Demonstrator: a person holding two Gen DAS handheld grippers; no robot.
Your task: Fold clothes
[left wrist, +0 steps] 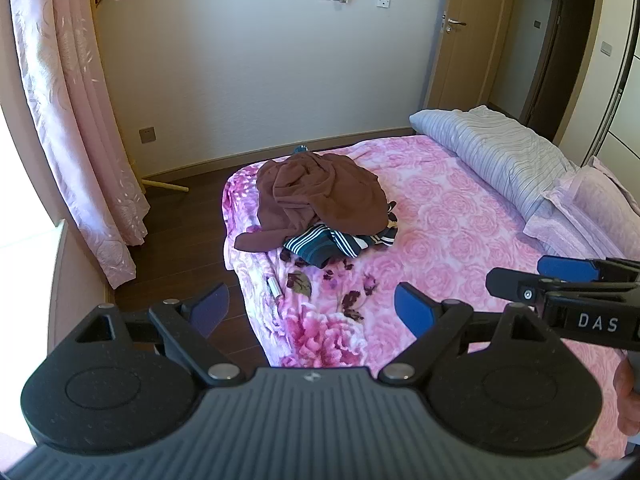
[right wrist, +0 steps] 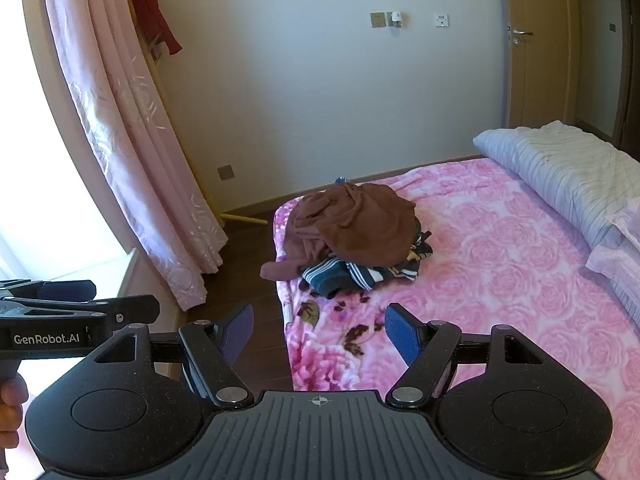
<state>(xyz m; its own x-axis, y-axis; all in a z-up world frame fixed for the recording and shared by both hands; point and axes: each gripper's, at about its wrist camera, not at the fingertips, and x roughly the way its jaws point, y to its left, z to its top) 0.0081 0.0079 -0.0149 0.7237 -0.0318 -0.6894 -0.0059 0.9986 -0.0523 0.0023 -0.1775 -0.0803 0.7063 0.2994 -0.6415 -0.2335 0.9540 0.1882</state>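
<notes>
While both tools hang above the near corner of the bed (left wrist: 460,216), nothing is gripped. The left hand-held gripper (left wrist: 312,312) has its blue pads spread wide and empty, and the right hand-held gripper (right wrist: 320,334) is spread the same way, which suits an approach before any grasp. Each tool shows from the side in the other's camera: white letters "DAS" can be read on the right one's body, and "GenRobot.AI" on the left one's. A small white tube-like thing (left wrist: 274,290) lies on the flowered bedspread near the bed's edge; what it is I cannot tell. Farther on, the clothes sit heaped near the far corner: a brown garment (left wrist: 320,196) is draped over a dark striped garment (left wrist: 320,242), all crumpled, so folding looks not yet begun. Beyond, a grey striped pillow (left wrist: 500,152) lies at the head, a pink curtain (left wrist: 68,120) hangs by the window, and a wooden door (left wrist: 460,32) stands shut.
</notes>
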